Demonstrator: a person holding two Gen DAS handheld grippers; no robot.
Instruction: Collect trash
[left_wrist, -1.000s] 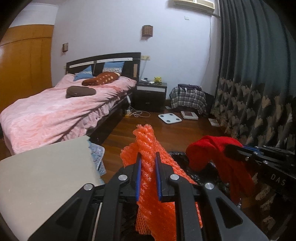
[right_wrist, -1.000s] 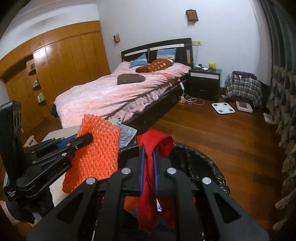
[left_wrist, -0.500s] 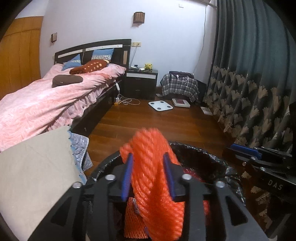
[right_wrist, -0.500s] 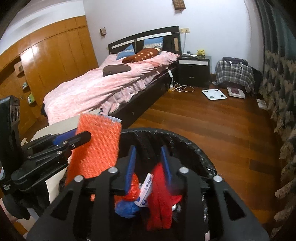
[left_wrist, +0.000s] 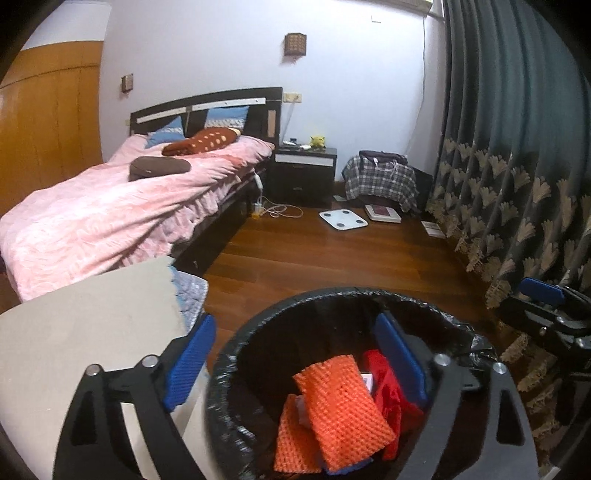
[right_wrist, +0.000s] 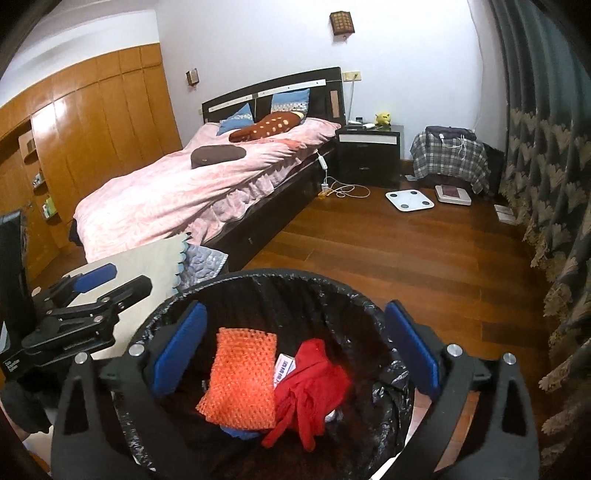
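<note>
Orange net (left_wrist: 341, 408) and red rag (right_wrist: 312, 384) lie loose inside the black-lined bin (right_wrist: 258, 280). Above it, left gripper (left_wrist: 295, 363) and right gripper (right_wrist: 295, 350) are both opening, fingers spread wide, gripping nothing. Bed (right_wrist: 177, 192) beyond.

Each tool is a matte black frame of 2 broad arms with cut-out slots, dotted with round silver screws. The left tool (left_wrist: 293, 354) carries 2 flat blue ribbed pads (left_wrist: 190, 360) on its inner faces. The right tool (right_wrist: 295, 347) has matching blue pads (right_wrist: 179, 350). From the side, the left tool's black body bears small white lettering, too blurred to read.
</note>
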